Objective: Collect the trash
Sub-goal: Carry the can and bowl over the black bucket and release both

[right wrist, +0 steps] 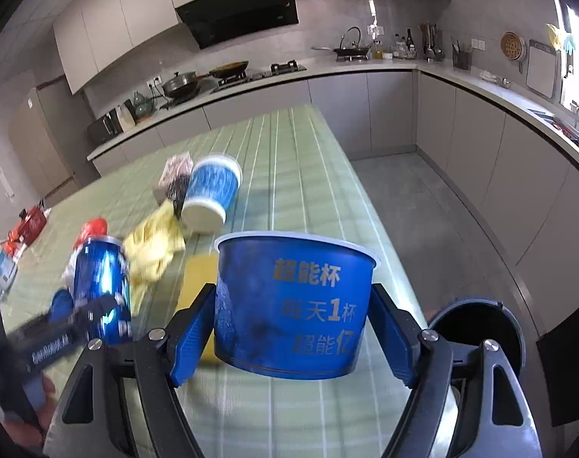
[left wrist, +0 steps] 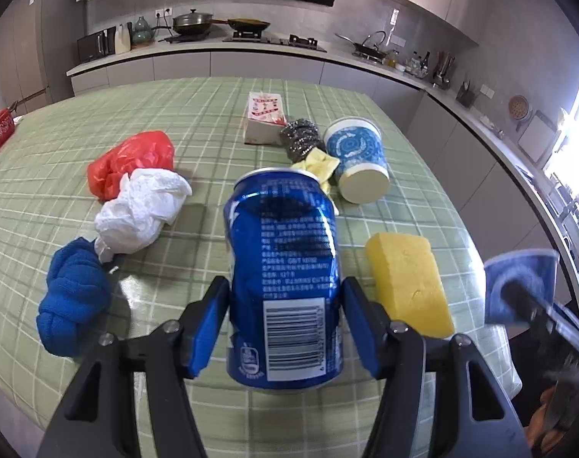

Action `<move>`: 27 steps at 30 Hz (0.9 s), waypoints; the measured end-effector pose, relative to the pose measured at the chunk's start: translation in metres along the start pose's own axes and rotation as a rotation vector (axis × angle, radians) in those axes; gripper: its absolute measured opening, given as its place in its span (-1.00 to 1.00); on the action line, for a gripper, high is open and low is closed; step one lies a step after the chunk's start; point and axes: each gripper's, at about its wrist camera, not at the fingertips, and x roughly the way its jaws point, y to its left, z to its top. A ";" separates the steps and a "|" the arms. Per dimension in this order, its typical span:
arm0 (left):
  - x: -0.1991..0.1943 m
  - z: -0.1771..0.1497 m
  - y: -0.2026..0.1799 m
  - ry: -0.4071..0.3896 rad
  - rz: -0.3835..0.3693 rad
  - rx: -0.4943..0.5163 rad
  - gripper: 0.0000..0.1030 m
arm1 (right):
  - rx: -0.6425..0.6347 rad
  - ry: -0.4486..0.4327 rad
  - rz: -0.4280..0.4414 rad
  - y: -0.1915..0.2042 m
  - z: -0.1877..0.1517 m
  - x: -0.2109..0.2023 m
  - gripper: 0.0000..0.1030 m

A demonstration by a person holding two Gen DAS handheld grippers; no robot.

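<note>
Now "超能杯" is read on the blue plastic cup point(right wrist: 295, 305) clamped in the right gripper point(right wrist: 293, 320); the dented blue aluminium can point(left wrist: 285, 278) is clamped in the left gripper point(left wrist: 285, 320).

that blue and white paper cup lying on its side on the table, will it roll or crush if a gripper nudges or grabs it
The paper cup lies on its side on the table, so a nudge will probably roll it in a curve, since it tapers. It looks empty and thin-walled, so likely light and easily crushed. The yellow cloth touching it may drag along.
</note>
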 end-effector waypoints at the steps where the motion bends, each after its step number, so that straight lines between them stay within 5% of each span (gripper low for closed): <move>1: 0.001 0.001 0.000 -0.004 0.003 0.000 0.21 | 0.000 0.007 -0.002 0.000 -0.004 -0.001 0.54; 15: -0.041 -0.011 0.000 -0.118 -0.043 -0.004 0.10 | 0.033 -0.037 0.002 -0.007 -0.023 -0.039 0.54; 27: -0.056 -0.029 -0.082 -0.141 -0.152 0.079 0.09 | 0.101 -0.067 -0.074 -0.076 -0.032 -0.077 0.54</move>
